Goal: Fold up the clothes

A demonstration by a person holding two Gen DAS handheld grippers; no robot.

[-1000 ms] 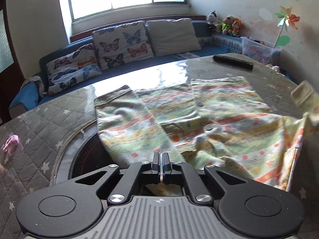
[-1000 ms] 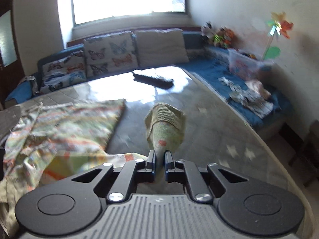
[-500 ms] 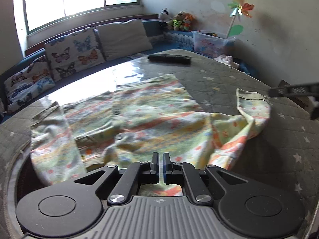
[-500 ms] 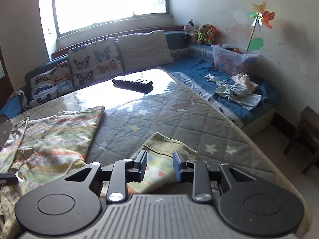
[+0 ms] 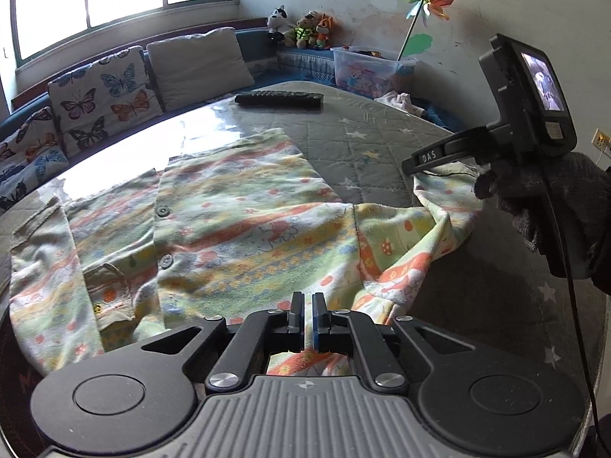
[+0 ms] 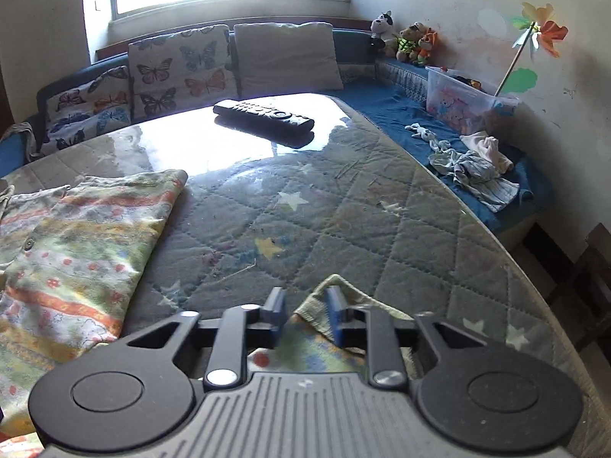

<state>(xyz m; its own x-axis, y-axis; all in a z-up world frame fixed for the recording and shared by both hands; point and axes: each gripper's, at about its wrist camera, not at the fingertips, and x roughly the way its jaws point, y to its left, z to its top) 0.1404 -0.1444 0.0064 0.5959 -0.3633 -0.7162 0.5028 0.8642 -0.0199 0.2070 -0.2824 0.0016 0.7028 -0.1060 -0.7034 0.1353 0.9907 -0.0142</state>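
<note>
A pastel patterned button shirt [image 5: 236, 229] lies spread on the quilted table, its left sleeve folded down along the body. My left gripper [image 5: 308, 316] is shut on the shirt's near hem. My right gripper [image 6: 303, 315] is open, its jaws standing on either side of the right sleeve's cuff [image 6: 320, 305], which rests on the table. In the left wrist view the right gripper [image 5: 431, 158] sits at the sleeve end [image 5: 443, 191] on the right. The shirt body also shows in the right wrist view [image 6: 76, 229].
A black remote [image 6: 263, 114] lies at the table's far side, also in the left wrist view [image 5: 278, 98]. The table edge [image 6: 508, 252] curves along the right. A blue couch with cushions [image 5: 191, 68], a plastic box [image 6: 462, 103] and loose clothes [image 6: 473, 168] lie beyond.
My right gripper opened and let the sleeve cuff drop onto the table, stretched out to the right. My left gripper stayed shut on the hem and its view swung right.
</note>
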